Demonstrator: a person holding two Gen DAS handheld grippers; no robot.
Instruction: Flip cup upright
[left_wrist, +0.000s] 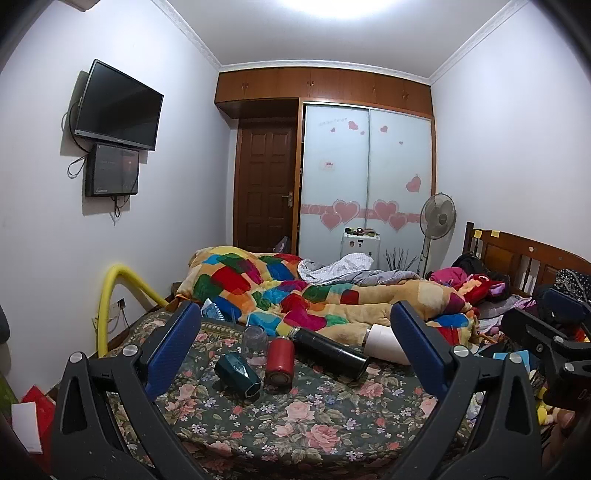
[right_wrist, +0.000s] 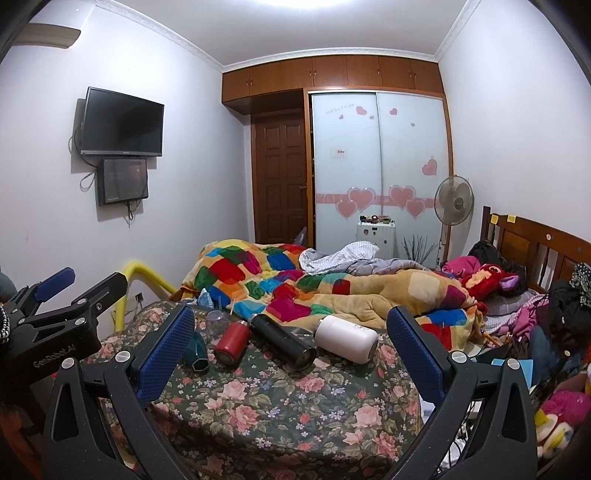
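Note:
Several cups lie on the floral cloth of the bed. A dark green cup lies on its side, as do a red bottle, a black flask and a white cup. A clear glass stands behind them. The same show in the right wrist view: green cup, red bottle, black flask, white cup, clear glass. My left gripper is open and empty, short of the cups. My right gripper is open and empty too.
A colourful quilt is heaped behind the cups. A yellow rail stands left of the bed. Bags and toys crowd the right side by the wooden headboard. The left gripper's body shows at the right view's left edge.

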